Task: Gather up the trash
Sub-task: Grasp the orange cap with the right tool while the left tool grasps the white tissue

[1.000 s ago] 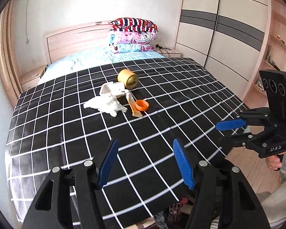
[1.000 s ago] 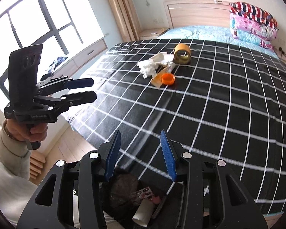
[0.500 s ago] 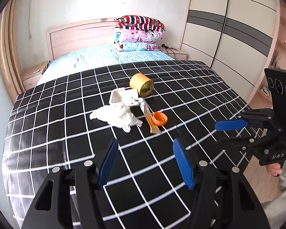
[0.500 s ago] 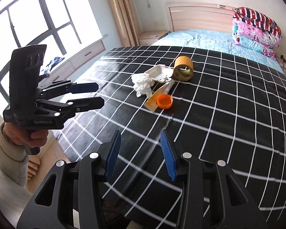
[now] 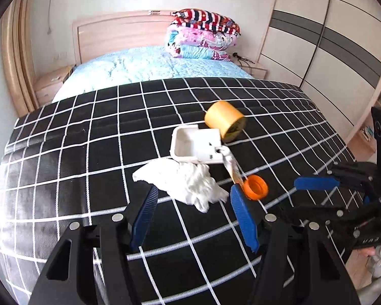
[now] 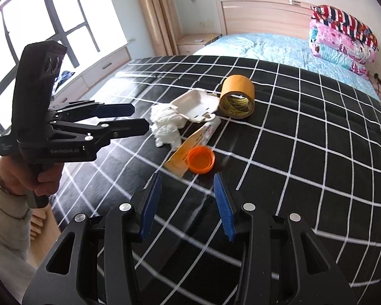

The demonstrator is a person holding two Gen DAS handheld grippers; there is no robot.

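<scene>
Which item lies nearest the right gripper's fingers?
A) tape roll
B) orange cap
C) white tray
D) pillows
B: in the right wrist view the orange cap sits on the blanket just ahead of the open right gripper; the tape roll and white tray lie farther back.

Bare checkered blanket [image 5: 63,178] is lying open around the clustered tissue [image 5: 188,183], tray [image 5: 190,145], tape roll [image 5: 223,119] and orange cap [image 6: 200,158].
</scene>
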